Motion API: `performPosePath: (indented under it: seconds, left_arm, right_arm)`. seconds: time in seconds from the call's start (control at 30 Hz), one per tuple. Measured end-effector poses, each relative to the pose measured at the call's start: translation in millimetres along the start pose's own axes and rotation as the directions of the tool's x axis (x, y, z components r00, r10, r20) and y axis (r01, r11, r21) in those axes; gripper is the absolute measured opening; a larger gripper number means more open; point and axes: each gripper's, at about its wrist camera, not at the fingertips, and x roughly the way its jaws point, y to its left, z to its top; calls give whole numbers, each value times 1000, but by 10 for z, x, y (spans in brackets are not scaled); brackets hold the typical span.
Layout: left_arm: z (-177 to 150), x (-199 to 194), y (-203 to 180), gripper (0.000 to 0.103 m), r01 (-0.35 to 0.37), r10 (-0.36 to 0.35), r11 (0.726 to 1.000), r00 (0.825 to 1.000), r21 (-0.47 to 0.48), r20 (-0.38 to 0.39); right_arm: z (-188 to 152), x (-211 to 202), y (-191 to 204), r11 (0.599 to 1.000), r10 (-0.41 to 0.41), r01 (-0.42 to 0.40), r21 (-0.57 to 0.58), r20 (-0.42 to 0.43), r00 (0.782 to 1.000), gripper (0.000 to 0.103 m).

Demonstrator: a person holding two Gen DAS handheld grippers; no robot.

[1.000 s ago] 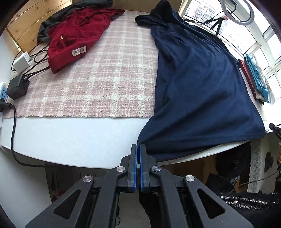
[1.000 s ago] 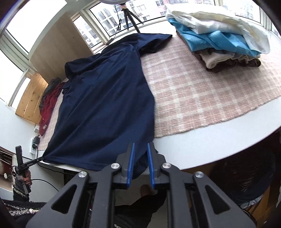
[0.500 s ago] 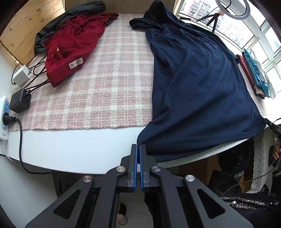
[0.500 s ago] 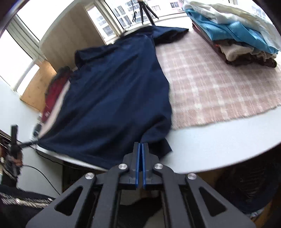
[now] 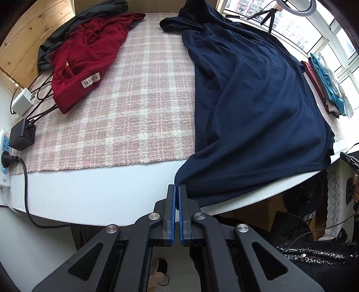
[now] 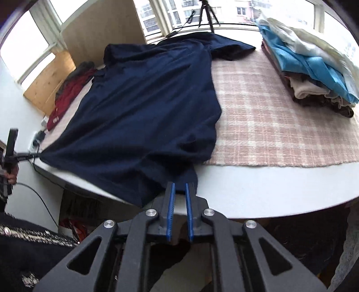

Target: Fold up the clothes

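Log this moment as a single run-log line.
stage: spreading navy shirt on table edge | left gripper: shut on hem corner | right gripper: open at other hem corner | fold: not begun

You get soft daylight from windows (image 6: 157, 20), panes blown out white. Left view sharp; right view motion-blurred, worst at clothes stack (image 6: 309, 67). Navy shirt (image 5: 253, 101) reads dark, folds faint. Fisheye bends counter (image 5: 101, 191) edge; corners vignetted black.

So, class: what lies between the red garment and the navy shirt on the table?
In the left wrist view, only bare pink plaid cloth lies between the red garment and the navy shirt; nothing rests on that stretch.
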Motion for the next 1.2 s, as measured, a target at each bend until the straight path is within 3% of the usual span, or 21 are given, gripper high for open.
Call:
performPosePath:
  seconds: [0.1, 0.37, 0.4, 0.43, 0.57, 0.7, 0.77, 0.83, 0.93, 1.0, 1.07, 1.13, 1.2]
  left_arm:
    - [21, 9, -6, 2, 1, -1, 1000, 1000, 7, -6]
    - [17, 62, -33, 2, 4, -4, 1000, 1000, 30, -11]
    - [17, 66, -40, 2, 9, -8, 999, 1000, 35, -10]
    - [22, 55, -42, 2, 17, -17, 999, 1000, 37, -4]
    - [67, -150, 12, 2, 65, -66, 998, 997, 23, 46]
    - [74, -530, 110, 2, 139, -136, 990, 982, -10, 132]
    - [32, -552, 129, 2, 169, -165, 986, 977, -12, 136]
    - [-11, -335, 93, 2, 148, -146, 989, 986, -16, 79]
    - [-102, -58, 101, 2, 129, -128, 991, 992, -34, 13]
    - [-175, 15, 153, 2, 159, -160, 984, 987, -74, -7]
    - [-124, -18, 201, 2, 171, -171, 981, 985, -96, 6]
    - [23, -79, 248, 2, 179, -176, 977, 984, -111, 33]
    - [446, -213, 246, 2, 169, -159, 981, 982, -92, 105]
  right_arm:
    - [-30, 211, 220, 993, -58, 54, -109, -39, 998, 28]
    - [77, 493, 268, 981, -118, 111, -159, -33, 992, 28]
    - [82, 352, 228, 983, -124, 122, -138, -10, 992, 21]
    - [87, 195, 184, 985, -131, 132, -114, 15, 991, 6]
    - [105, -434, 12, 986, -165, 168, -17, 114, 980, 5]
    - [123, -1063, -161, 978, -206, 192, 84, 208, 956, 5]
    - [97, -1296, -206, 970, -232, 206, 126, 250, 940, 5]
    - [29, -1434, -203, 962, -262, 225, 157, 288, 921, 5]
    - [-21, -730, -200, 945, -318, 306, 119, 103, 943, 5]
    - [-155, -389, -248, 944, -311, 311, 111, -16, 950, 5]
    - [-261, -344, -307, 950, -259, 263, 167, -42, 965, 5]
    - [184, -430, -315, 953, -257, 249, 174, 22, 966, 5]
    - [654, -523, -321, 955, -255, 237, 178, 91, 963, 5]
